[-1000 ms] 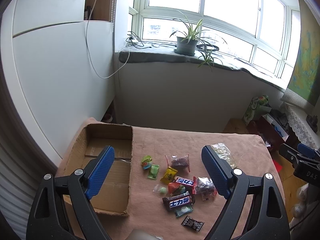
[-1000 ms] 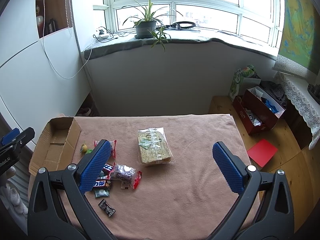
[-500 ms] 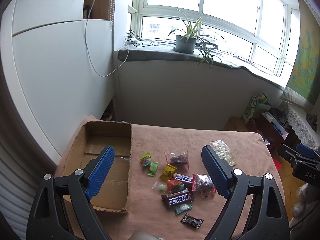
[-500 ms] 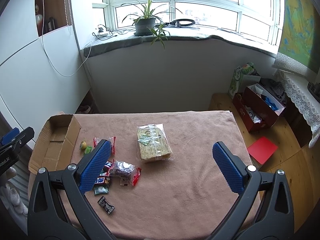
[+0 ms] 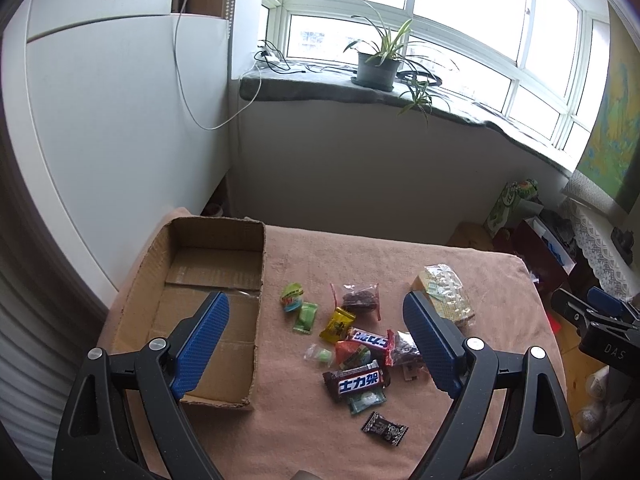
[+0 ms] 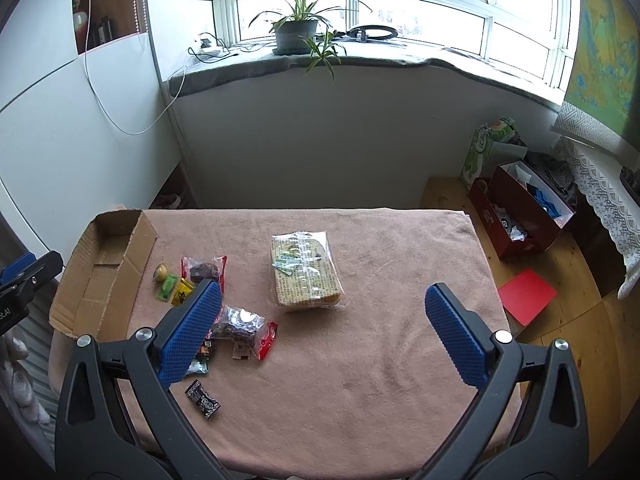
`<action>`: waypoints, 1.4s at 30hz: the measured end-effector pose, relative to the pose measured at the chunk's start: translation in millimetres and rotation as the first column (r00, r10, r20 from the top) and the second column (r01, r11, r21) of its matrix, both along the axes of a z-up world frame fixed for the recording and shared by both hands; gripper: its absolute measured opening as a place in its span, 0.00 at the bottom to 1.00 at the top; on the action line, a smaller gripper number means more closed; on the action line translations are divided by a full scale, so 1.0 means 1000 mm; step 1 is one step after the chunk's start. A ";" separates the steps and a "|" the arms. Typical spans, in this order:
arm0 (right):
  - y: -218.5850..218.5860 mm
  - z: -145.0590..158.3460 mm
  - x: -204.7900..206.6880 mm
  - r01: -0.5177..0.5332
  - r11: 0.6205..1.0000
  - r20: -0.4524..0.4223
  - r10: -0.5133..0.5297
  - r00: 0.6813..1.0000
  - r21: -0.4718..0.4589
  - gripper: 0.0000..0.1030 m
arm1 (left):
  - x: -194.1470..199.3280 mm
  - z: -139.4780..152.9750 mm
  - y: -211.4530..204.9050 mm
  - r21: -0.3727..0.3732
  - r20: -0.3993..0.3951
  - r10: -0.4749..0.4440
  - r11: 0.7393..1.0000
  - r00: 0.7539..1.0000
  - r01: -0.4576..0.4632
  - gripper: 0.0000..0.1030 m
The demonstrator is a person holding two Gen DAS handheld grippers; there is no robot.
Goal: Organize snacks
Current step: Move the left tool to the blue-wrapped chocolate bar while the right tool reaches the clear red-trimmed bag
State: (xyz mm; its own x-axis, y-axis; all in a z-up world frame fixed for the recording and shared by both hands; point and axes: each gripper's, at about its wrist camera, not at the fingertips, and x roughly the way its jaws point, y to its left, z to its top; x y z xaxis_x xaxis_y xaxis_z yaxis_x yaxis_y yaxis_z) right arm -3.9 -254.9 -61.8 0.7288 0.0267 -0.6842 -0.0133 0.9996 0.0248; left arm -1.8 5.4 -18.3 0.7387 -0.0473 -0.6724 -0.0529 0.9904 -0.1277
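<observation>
Several small wrapped snacks lie in a loose pile [image 5: 352, 344] on the pink-clothed table [image 5: 360, 256], among them a brown bar [image 5: 354, 380] and a black candy [image 5: 385, 429]. A clear pack of crackers [image 6: 306, 272] lies mid-table, also in the left wrist view [image 5: 444, 294]. An open, empty cardboard box [image 5: 208, 300] sits at the left edge, also in the right wrist view [image 6: 100, 268]. My left gripper [image 5: 316, 344] is open, high above the pile and box edge. My right gripper [image 6: 322, 328] is open and empty, above the table in front of the crackers.
White wall panels stand left of the table. A windowsill with a potted plant [image 6: 296, 32] runs behind. On the wooden floor at the right are a red box [image 6: 524, 216], a green bag [image 6: 488, 148] and a red sheet [image 6: 526, 294].
Both grippers have drifted slightly back and up, so the table and snacks sit a little further away in both views. Nothing was grasped or moved.
</observation>
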 end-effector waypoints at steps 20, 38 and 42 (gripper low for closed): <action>0.006 -0.064 0.004 -0.121 0.990 -0.182 0.131 0.974 0.067 0.96 | -0.003 -0.043 0.000 -0.088 -0.158 -0.071 0.994 0.985 0.058 0.71; 0.053 -0.099 0.064 -0.352 0.931 -0.276 0.364 0.890 0.094 0.76 | 0.018 -0.103 -0.042 -0.069 -0.306 -0.249 0.968 0.919 0.239 0.48; 0.063 -0.113 0.076 -0.405 0.911 -0.308 0.408 0.860 0.074 0.75 | 0.027 -0.113 -0.046 -0.034 -0.324 -0.270 0.961 0.907 0.274 0.48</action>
